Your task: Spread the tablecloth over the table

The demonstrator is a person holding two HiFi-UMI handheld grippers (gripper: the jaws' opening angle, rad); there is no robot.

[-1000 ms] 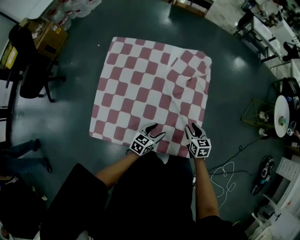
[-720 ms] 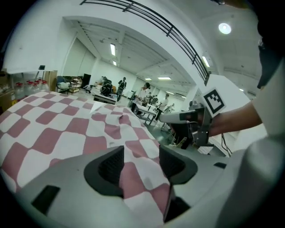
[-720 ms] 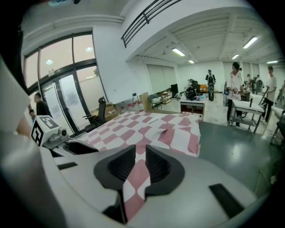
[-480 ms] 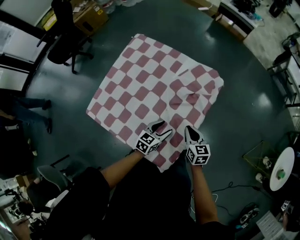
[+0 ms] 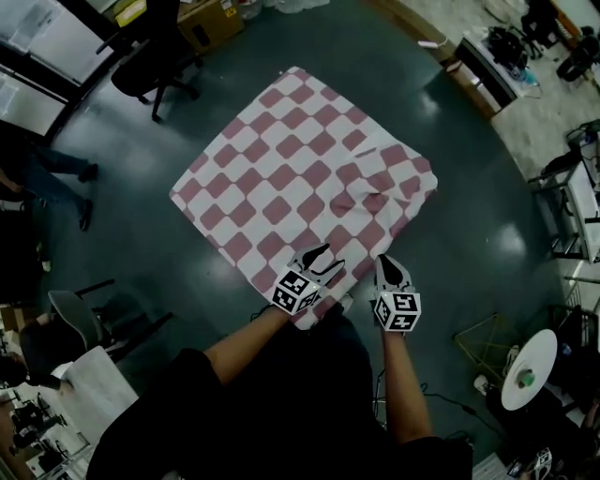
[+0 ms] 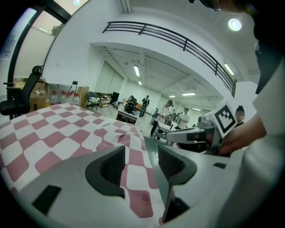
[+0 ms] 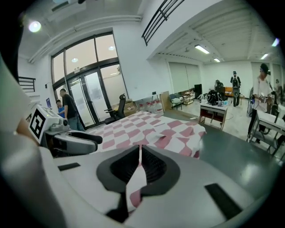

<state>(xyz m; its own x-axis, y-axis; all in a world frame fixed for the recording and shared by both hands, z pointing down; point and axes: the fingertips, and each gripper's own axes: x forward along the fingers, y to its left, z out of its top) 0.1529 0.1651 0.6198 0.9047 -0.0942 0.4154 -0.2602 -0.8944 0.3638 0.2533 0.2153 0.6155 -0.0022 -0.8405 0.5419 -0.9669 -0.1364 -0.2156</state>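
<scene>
Floor (image 5: 487, 234): dark grey-green, glossy, reflecting the ceiling lights. Walls (image 7: 133, 67): white. Tall glazed doors (image 7: 84, 100) on one side. Strip lights (image 7: 202, 49) lit overhead. Black railing (image 6: 178, 42) along an upper level. Black office chair (image 5: 145, 61) and cardboard boxes (image 5: 211, 19) at the far edge.

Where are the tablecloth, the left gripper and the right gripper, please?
tablecloth (image 5: 298, 178): head view, the middle of the cloth.
left gripper (image 5: 330, 259): head view, between its fingertips.
right gripper (image 5: 385, 262): head view, between its fingertips; jaws have just been closing, tablecloth between them.
</scene>
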